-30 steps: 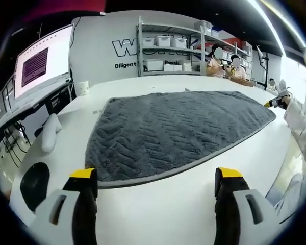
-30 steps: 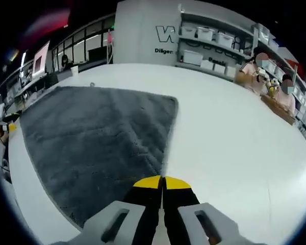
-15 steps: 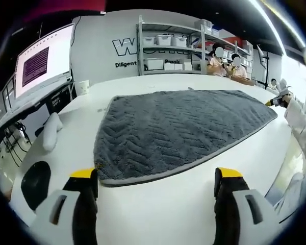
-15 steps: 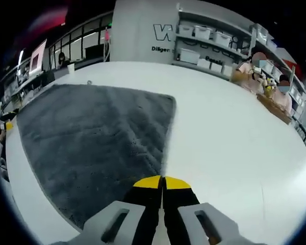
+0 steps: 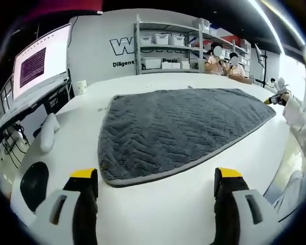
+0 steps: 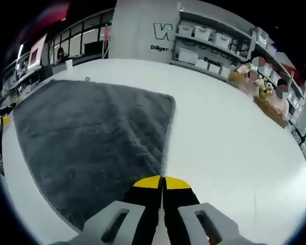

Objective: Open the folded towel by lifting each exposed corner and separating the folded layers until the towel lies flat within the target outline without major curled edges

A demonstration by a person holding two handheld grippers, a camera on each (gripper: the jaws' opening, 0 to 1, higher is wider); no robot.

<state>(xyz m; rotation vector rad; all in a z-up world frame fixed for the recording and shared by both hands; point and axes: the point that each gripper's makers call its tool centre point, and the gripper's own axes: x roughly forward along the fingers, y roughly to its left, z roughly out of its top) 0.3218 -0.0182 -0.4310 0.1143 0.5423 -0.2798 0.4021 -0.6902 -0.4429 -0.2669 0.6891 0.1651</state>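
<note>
Grey towel (image 5: 178, 130) lies spread just ahead of the left hand-held gripper (image 5: 155, 178), jaws apart; right hand-held gripper (image 6: 162, 182) clamps its near edge on the table (image 6: 234, 132).

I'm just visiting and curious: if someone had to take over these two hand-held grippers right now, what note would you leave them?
Left gripper: open, empty, jaws wide apart over the white table, short of the towel's near edge.
Right gripper: jaws closed at the edge of the grey chevron-textured towel; whether it pinches the edge, I cannot tell.
Done: towel looks spread open and flat.
Left: release, smooth any curl. No target outline is visible, so check placement.
</note>
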